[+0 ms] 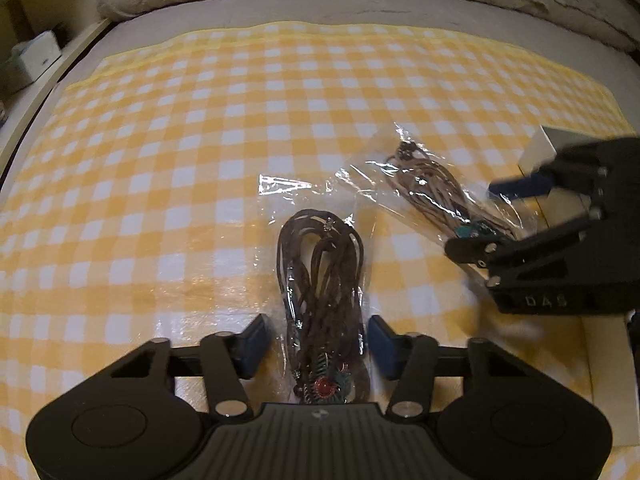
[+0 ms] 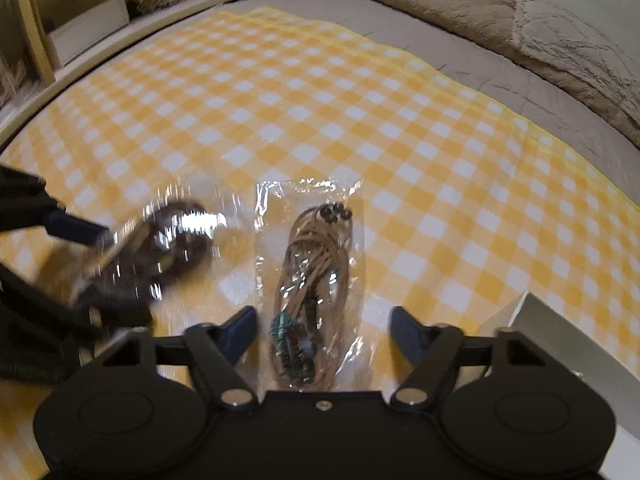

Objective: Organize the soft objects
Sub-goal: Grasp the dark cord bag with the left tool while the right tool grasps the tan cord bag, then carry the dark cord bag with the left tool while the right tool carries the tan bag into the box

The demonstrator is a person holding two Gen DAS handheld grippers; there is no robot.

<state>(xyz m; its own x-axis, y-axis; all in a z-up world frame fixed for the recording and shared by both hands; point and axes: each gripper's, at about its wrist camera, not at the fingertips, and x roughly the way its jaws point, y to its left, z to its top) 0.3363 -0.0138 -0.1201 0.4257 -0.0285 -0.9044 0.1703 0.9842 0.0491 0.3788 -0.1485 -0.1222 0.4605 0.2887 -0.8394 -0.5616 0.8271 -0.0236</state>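
Left wrist: dark cord packet (image 1: 322,300) between open hand-held gripper (image 1: 316,346).

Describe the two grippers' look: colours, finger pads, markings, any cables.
Both are matte black linkage grippers with silver pivot pins and blue finger pads. The left gripper has a ribbed centre plate and round recessed side discs. The right gripper matches; in the left wrist view its body carries pale lettering, blurred. No cables visible.

Glossy, crinkly clear plastic bags: dark cord bag (image 1: 320,292), tan cord bag (image 2: 310,280). Matt checked cloth (image 1: 200,140). Fuzzy beige blanket (image 2: 520,12) at 1 o'clock.
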